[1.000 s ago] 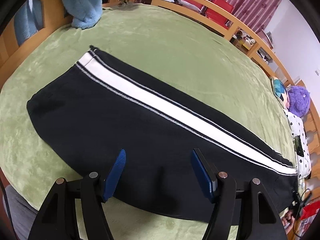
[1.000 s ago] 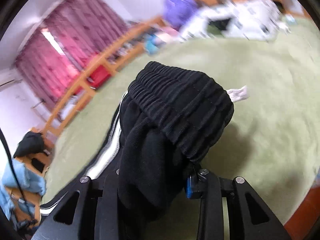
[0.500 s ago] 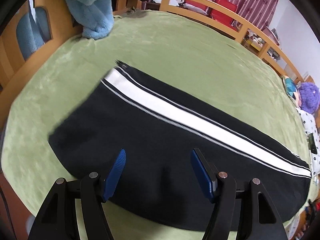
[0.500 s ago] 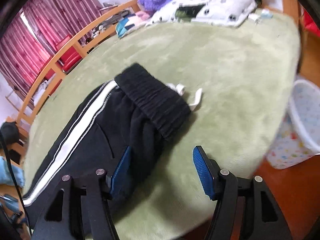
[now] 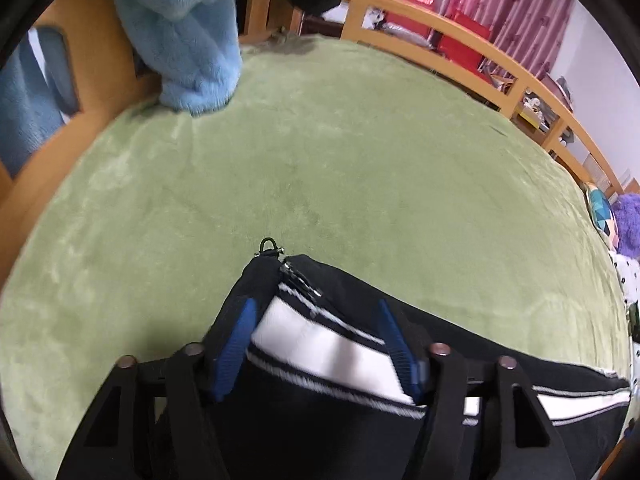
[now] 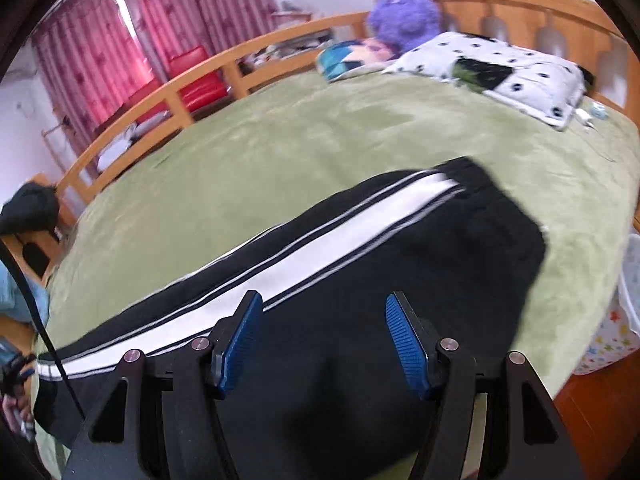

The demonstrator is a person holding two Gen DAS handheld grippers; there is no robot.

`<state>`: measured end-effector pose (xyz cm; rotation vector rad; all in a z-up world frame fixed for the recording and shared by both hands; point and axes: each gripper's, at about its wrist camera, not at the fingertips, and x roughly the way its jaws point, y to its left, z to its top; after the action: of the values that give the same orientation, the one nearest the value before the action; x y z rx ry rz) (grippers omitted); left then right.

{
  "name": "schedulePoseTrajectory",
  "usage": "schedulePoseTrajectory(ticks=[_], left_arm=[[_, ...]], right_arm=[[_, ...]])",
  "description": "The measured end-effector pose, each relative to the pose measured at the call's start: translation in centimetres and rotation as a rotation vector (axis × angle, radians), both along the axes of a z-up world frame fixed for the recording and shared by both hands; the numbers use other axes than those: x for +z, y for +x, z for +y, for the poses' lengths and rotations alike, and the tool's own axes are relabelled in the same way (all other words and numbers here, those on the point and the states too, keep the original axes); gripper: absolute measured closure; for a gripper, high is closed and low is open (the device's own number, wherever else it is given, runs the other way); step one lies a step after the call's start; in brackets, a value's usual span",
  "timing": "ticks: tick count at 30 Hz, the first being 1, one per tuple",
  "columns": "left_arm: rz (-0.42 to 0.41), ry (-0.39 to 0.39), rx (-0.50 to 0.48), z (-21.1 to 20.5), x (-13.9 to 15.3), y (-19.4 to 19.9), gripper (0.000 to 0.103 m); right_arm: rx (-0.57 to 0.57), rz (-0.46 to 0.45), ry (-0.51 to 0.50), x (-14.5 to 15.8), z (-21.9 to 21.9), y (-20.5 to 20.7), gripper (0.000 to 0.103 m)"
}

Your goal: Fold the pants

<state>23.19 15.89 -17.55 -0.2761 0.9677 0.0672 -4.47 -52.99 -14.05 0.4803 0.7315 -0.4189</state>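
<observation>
Black pants (image 6: 360, 288) with a white side stripe lie flat along the near side of a green bed cover (image 6: 304, 136), waistband to the right. My right gripper (image 6: 324, 324) is open and empty just above the middle of the pants. In the left wrist view the cuff end of the pants (image 5: 320, 344) sits between the wide-open blue fingers of my left gripper (image 5: 316, 328). The left jaws stand apart around the cuff, and a small zipper pull (image 5: 269, 246) shows at its tip.
A wooden rail (image 5: 460, 40) runs along the far side of the bed. A blue fleece (image 5: 188, 32) hangs over the footboard. A dotted pillow (image 6: 500, 68) and a purple plush toy (image 6: 404, 12) lie at the head. A white basket (image 6: 628, 300) stands beside the bed.
My right gripper let go of the waistband and drew back over the flat pants. My left gripper moved to the cuff end, which is now between its fingers.
</observation>
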Motion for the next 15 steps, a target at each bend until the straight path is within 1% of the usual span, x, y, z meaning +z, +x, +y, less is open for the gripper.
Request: schedulePoseTrajectory(ticks=[2, 3, 4, 5, 6, 8, 9, 10, 11, 12, 14, 15], left_arm=[[0.028, -0.025, 0.024, 0.7, -1.1, 0.9, 0.062], [0.033, -0.043, 0.015, 0.9, -1.4, 1.3, 0.079], [0.033, -0.067, -0.013, 0.9, -1.4, 1.3, 0.083], [0.018, -0.084, -0.023, 0.9, -1.2, 1.2, 0.084], [-0.033, -0.086, -0.013, 1.2, -0.2, 0.5, 0.084], [-0.106, -0.068, -0.012, 1.5, 1.6, -0.7, 0.085], [-0.15, -0.075, 0.004, 2.2, 2.7, -1.4, 0.085], [-0.164, -0.094, 0.01, 2.8, 3.0, -1.4, 0.085], [-0.167, -0.107, 0.01, 3.1, 3.2, -1.3, 0.085], [-0.144, -0.1, 0.026, 3.3, 2.6, -0.6, 0.085], [-0.083, -0.078, 0.034, 2.9, 1.2, 0.6, 0.084], [-0.041, -0.047, 0.037, 2.5, 0.0, 1.2, 0.083]], right_arm=[[0.017, 0.021, -0.014, -0.1, 1.5, 1.0, 0.04], [0.025, 0.031, -0.019, -0.2, 2.1, 1.5, 0.04], [0.03, 0.037, -0.021, -0.3, 2.6, 2.0, 0.04], [0.034, 0.041, -0.02, -0.3, 3.0, 2.4, 0.04], [0.037, 0.047, -0.018, -0.4, 3.4, 3.0, 0.04], [0.039, 0.056, -0.015, -0.6, 3.8, 3.7, 0.04], [0.044, 0.058, -0.017, -0.7, 4.1, 4.2, 0.04], [0.046, 0.06, -0.024, -0.6, 4.3, 4.5, 0.04], [0.048, 0.057, -0.029, -0.6, 4.4, 4.7, 0.04], [0.054, 0.051, -0.032, -0.5, 4.8, 4.9, 0.04], [0.068, 0.049, -0.034, -0.7, 5.0, 5.5, 0.04], [0.073, 0.051, -0.032, -0.9, 5.0, 5.9, 0.04]])
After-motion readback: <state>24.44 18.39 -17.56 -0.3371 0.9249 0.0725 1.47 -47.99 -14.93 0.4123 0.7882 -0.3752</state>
